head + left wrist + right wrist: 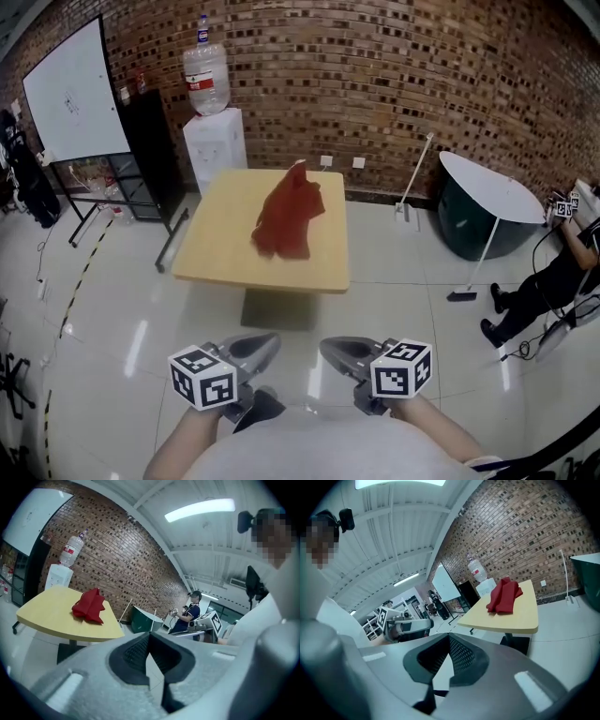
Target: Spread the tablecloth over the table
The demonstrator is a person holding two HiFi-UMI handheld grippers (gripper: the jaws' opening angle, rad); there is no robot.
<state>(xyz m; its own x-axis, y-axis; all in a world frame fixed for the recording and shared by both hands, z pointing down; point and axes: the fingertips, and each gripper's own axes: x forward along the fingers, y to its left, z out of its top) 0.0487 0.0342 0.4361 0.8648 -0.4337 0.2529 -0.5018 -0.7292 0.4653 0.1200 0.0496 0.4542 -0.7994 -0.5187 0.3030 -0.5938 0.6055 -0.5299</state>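
Note:
A red tablecloth (pixel 289 215) lies crumpled in a heap on the square yellow-wood table (pixel 220 253), toward its far right part. It also shows in the left gripper view as the tablecloth (pixel 89 605) on the table (pixel 51 616), and in the right gripper view as the tablecloth (pixel 504 595) on the table (pixel 520 616). My left gripper (pixel 265 346) and right gripper (pixel 334 349) hang side by side well short of the table's near edge, over the floor. Both are shut with nothing between their jaws.
A water dispenser (pixel 214 141) with a bottle stands behind the table, a whiteboard (pixel 75 89) and black cabinet at the back left. A white round-topped table (pixel 492 187) and a broom (pixel 414 178) stand at the right. A seated person (pixel 548 281) is at the far right edge.

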